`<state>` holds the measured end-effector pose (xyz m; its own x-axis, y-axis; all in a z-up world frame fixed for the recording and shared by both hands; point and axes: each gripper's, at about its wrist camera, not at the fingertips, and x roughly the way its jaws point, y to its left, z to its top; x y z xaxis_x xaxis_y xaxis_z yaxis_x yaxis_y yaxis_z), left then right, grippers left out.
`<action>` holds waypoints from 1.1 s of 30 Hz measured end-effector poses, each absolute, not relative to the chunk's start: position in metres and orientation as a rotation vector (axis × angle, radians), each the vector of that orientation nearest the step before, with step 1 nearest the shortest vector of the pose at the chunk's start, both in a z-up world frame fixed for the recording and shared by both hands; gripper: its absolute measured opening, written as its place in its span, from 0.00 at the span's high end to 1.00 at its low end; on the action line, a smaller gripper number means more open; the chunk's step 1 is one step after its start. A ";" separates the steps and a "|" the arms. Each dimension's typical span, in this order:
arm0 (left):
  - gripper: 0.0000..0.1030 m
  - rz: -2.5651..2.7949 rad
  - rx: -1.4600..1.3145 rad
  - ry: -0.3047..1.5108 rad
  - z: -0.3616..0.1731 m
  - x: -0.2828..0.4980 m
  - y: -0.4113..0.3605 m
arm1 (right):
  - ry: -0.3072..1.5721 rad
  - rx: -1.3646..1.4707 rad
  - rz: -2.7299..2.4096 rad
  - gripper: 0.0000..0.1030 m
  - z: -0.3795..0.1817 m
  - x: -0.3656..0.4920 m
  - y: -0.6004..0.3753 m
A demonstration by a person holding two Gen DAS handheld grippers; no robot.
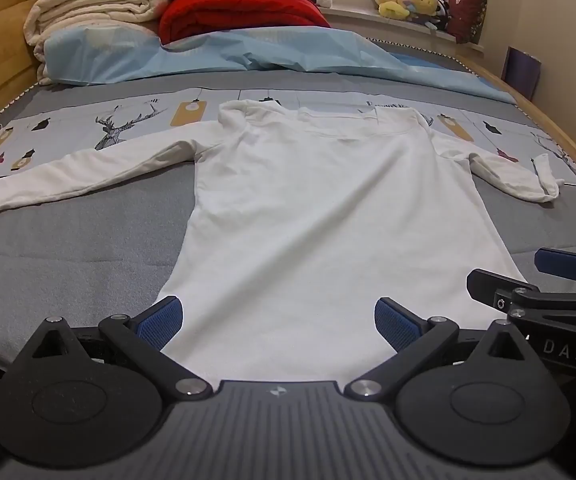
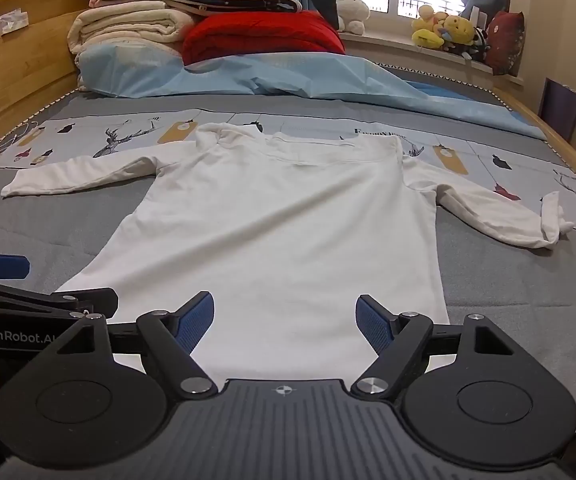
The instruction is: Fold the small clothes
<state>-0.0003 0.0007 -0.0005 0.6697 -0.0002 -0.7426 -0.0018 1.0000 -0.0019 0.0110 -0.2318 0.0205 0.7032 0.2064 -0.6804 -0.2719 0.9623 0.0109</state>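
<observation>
We are seeing a white long-sleeved knit shirt [image 1: 328, 208] lying flat across the middle of the frame on the grey quilted bed [image 1: 67, 248], sleeves spreading to both sides, the right cuff twisting over itself. Our left tool [image 1: 279, 322] and right tool [image 2: 285, 320] are both gaping wide above the hem, holding nothing.

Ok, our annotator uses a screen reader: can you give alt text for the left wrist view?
A white long-sleeved top lies flat on a grey bed, sleeves spread, hem nearest the camera. The open left tool hovers over the hem, with the right tool at the right edge. Folded bedding and plush toys sit behind.
</observation>
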 end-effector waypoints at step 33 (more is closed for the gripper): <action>0.01 -0.003 0.003 0.824 0.003 0.003 0.004 | 0.751 -0.074 0.263 0.28 0.034 0.020 -0.233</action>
